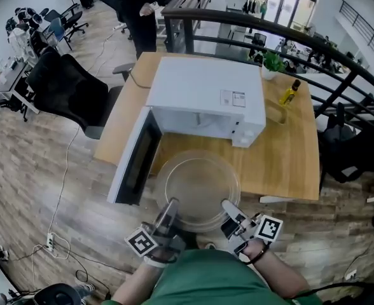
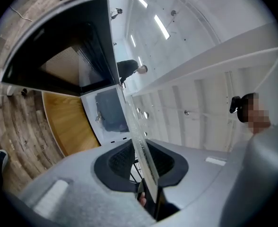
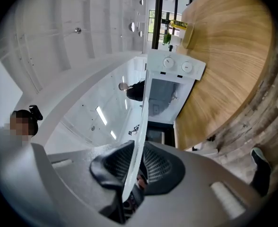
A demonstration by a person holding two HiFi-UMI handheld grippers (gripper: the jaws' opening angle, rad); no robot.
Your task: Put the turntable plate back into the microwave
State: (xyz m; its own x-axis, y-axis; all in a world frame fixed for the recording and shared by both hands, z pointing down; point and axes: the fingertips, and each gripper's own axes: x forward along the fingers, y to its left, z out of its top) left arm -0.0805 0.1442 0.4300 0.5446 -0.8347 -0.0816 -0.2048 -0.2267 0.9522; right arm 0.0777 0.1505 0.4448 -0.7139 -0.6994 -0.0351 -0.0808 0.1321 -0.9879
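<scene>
Room: wood-plank floor (image 1: 41, 183) is stretching out under an open office, a black chair (image 1: 66, 91) is sitting at left, and a dark railing (image 1: 270, 33) is curving behind.
Surface: wooden table (image 1: 282, 164) is carrying the white microwave (image 1: 200, 91), plus 1 potted plant (image 1: 273, 62) and 1 bottle (image 1: 290, 93) at its far right.
Door: microwave door (image 1: 136, 164) is hanging wide open to the left.
Plate: glass turntable plate (image 1: 198, 186) is hovering level over the table's near edge, just in front of the open cavity.
Left gripper: left gripper (image 1: 169, 211) is clamping the plate's near-left rim.
Right gripper: right gripper (image 1: 230, 208) is pinching the near-right rim, so 2 grips are sharing the load.
</scene>
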